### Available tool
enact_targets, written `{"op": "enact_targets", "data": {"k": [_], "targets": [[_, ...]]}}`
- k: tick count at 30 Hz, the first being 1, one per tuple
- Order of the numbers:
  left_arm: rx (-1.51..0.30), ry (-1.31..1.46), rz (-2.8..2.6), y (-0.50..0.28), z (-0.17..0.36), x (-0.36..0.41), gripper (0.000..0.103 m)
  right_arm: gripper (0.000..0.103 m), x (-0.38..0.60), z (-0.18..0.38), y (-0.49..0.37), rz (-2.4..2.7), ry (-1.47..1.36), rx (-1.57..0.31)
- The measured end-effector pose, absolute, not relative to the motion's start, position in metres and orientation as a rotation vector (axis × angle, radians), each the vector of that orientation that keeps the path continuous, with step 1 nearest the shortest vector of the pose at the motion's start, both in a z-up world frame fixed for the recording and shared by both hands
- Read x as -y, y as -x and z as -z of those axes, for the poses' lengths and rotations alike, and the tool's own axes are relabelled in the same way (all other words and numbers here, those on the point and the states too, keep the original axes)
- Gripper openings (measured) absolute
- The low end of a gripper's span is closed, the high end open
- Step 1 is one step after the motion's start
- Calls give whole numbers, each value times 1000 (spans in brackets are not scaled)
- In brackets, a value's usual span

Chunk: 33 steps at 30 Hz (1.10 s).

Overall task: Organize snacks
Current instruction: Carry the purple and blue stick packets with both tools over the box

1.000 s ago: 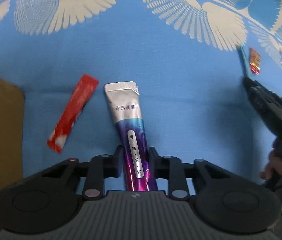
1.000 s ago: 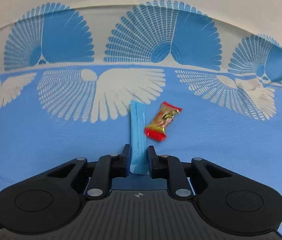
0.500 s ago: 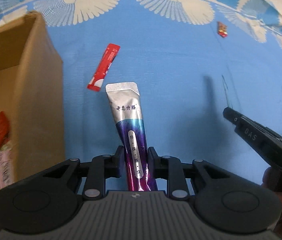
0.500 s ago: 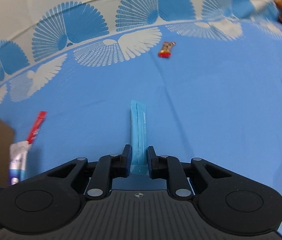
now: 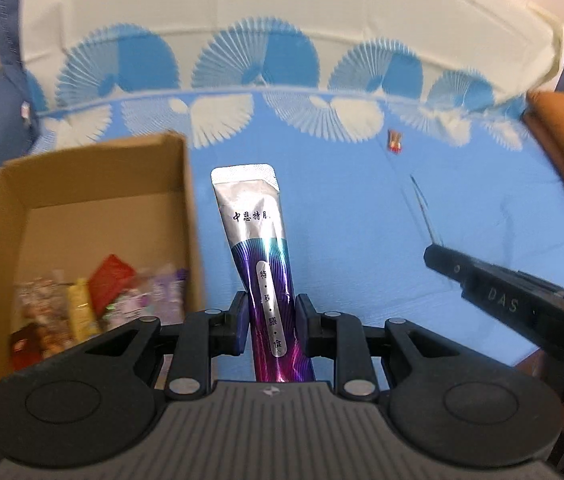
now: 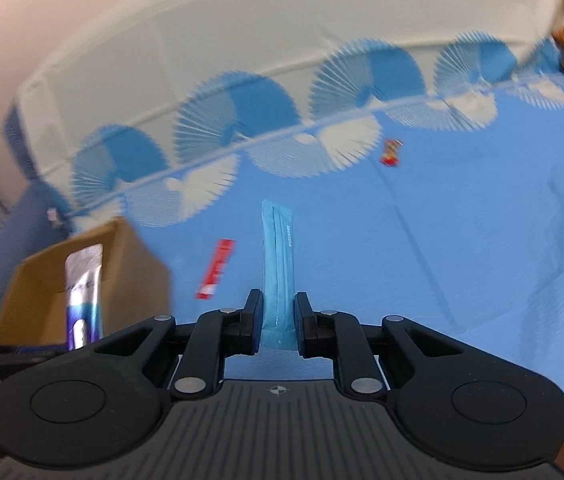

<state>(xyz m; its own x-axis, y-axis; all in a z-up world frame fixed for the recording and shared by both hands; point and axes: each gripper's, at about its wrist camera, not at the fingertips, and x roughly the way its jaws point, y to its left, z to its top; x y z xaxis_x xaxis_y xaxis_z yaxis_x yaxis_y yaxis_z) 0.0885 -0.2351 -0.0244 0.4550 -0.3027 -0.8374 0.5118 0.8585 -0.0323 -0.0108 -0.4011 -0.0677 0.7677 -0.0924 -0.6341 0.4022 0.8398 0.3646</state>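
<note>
Blue cloth covers the work surface. Left gripper clamps a silver pouch; the box, already holding several snacks, lies left of its jaws. Right gripper clamps a blue stick. Remaining: a red stick ahead-left of the right jaws, a candy far ahead-right.

Both wrist views raised, facing forward, sharing cardboard box, tablecloth
</note>
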Motion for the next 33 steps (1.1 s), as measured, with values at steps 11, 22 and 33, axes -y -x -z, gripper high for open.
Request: {"op": "enact_targets", "data": {"k": [11,22,33], "targets": [[-906,-186,376,-45,-24,111,27,18,307,16,48,87,-487,-633],[-894,-114,270,-17,-34,26,27,18,234,2,73,-46,-459,-651],[-858,-79,243,-7,-43,3,27,18,216,-10,87,-57,-421,-622]]}}
